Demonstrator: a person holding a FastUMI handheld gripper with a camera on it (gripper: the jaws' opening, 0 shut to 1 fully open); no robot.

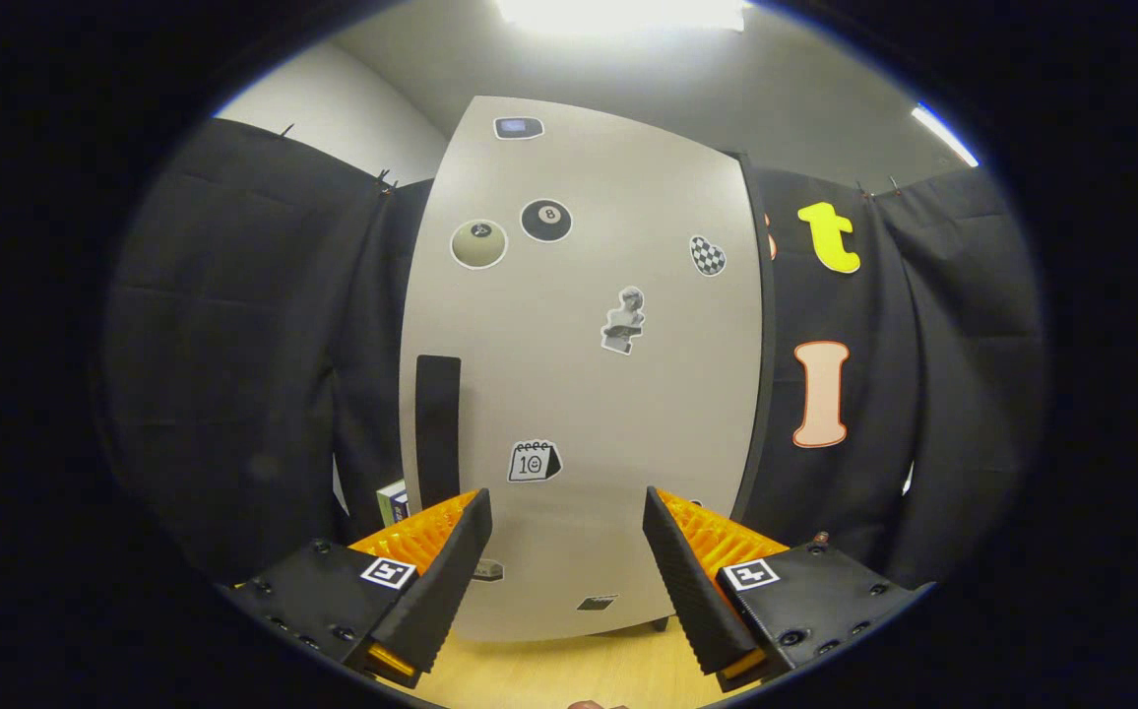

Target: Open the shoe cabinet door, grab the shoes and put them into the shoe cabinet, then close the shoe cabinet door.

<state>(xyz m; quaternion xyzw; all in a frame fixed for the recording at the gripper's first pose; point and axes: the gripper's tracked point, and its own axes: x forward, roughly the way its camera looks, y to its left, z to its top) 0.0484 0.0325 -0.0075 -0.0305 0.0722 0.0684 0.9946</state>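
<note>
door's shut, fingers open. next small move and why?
Probably ease the gripper forward and left to the dark handle strip on the cabinet door. The door looks closed, the fingers are open, holding nothing, and the handle sits just beyond the left finger.

Cabinet door (628,394) was pale beige w/ a black vertical handle strip (438,428) at lower left. Stickers on it: black 8-ball (545,220), cream ball (478,243), b/w checkered heart (707,255), grey bust (623,320), b/w calendar (534,461). Floor (569,675) at bottom was light wood-tone. Booth wall (234,345) was black; ceiling (776,89) was grey.
</note>
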